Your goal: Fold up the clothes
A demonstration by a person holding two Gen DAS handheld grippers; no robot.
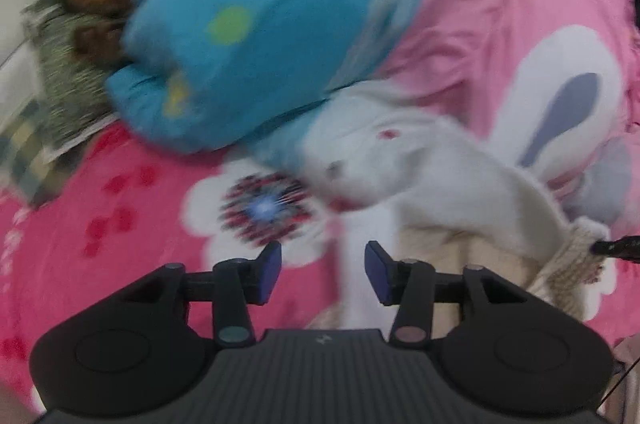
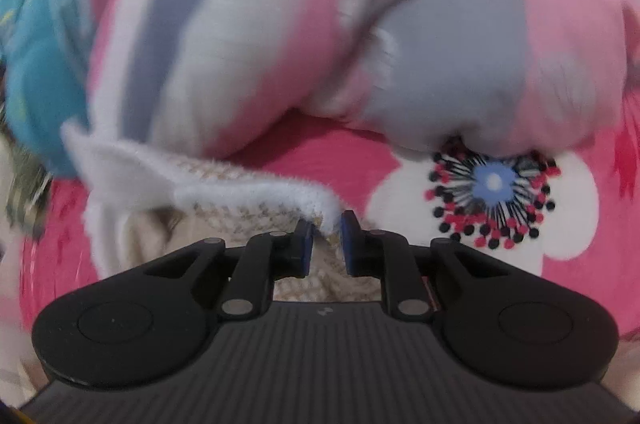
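- Left wrist view: your left gripper (image 1: 323,272) hangs released; blue quilt (image 1: 248,20) bulks ahead.
- Your right gripper (image 2: 325,242) pinches the white knit garment (image 2: 240,200); pink bedding (image 2: 400,24) looms beyond.

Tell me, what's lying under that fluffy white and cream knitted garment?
The fluffy white and cream knitted garment rests on a pink bedsheet printed with white flowers. One flower's edge pokes out beside it; whatever lies directly beneath is covered.

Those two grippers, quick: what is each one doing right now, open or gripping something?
Left gripper: open, holding nothing, above the pink bedsheet.
Right gripper: nearly shut on the white fuzzy edge of the sweater.
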